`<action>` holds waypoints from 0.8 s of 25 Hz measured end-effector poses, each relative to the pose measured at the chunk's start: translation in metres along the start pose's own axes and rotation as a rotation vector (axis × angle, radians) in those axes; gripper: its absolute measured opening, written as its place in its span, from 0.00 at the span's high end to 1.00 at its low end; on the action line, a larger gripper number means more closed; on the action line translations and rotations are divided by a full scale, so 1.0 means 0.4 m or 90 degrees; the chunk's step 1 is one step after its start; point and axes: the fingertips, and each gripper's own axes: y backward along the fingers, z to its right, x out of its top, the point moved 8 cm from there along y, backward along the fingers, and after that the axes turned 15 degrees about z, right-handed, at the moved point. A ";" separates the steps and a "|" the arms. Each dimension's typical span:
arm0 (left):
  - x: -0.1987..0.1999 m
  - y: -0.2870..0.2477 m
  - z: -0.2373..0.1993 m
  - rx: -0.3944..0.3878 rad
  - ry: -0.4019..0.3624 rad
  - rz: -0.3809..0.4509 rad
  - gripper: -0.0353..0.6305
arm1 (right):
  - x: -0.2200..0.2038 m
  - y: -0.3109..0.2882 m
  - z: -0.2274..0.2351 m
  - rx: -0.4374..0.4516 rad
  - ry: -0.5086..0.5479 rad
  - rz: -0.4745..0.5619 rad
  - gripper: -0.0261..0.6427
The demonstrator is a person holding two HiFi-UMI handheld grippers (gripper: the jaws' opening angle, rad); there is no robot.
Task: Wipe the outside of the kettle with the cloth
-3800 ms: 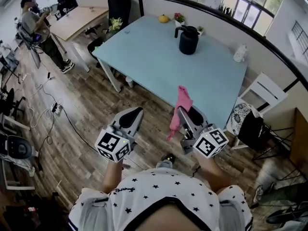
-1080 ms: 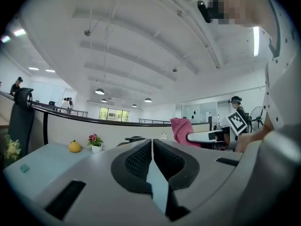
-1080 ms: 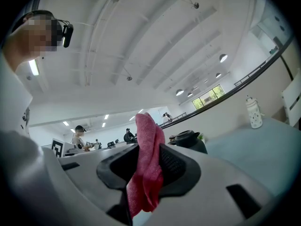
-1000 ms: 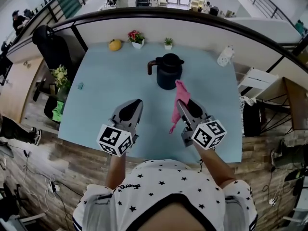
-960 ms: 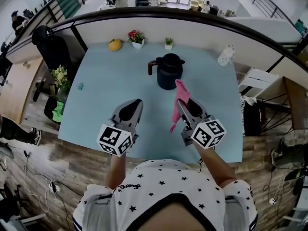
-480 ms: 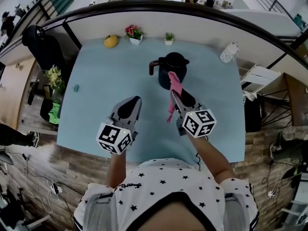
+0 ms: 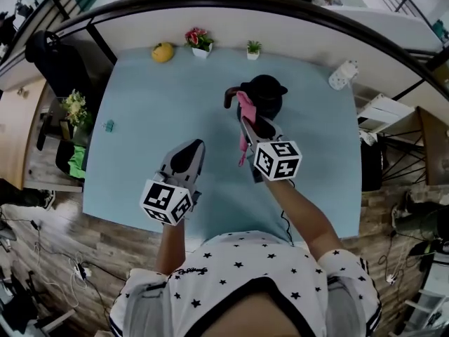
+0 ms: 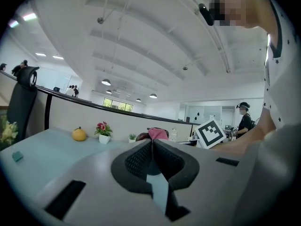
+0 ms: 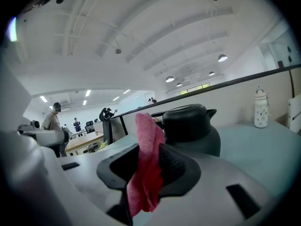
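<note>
Light blue table top (image 7: 154,111) fills the middle of the head view, bounded on the far side by a white partition wall (image 7: 302,27) and on the near side by wooden floor (image 7: 77,237). Along the far edge of the table a yellow fruit (image 7: 163,52), a small pot of red flowers (image 7: 200,39) and a small green plant (image 7: 253,48) are lined up, with a white bottle (image 7: 342,74) toward the far right corner. A small teal item (image 7: 109,125) lies near the left edge.

The black kettle (image 7: 266,93) is set upright on the far half of the table, right of centre, with its lid on and its handle turned to the left. The right gripper (image 7: 251,123) is held out just in front of it, at its near left side. In the right gripper view its jaws are seen pressed against the pink cloth (image 9: 148,168), which is pinched between them; part of the cloth sticks up above the jaws and part hangs below. The raised end of the cloth is seen beside the kettle (image 9: 190,128), on the handle side, about level with the lid. Whether cloth and kettle are touching cannot be told.

The left gripper (image 7: 193,146) is held nearer and to the left, over bare table and well apart from the kettle. In the left gripper view its jaws are seen brought together with nothing between them, and the pink cloth (image 8: 157,133) shows just beyond their tips.
</note>
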 end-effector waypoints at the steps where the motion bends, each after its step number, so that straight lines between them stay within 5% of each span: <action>1: -0.001 0.003 -0.006 0.003 0.003 0.000 0.89 | -0.002 -0.012 0.001 -0.006 -0.001 -0.003 0.78; 20: -0.007 0.016 0.004 0.005 0.019 0.001 0.89 | 0.015 0.019 0.039 -0.046 -0.046 0.009 0.78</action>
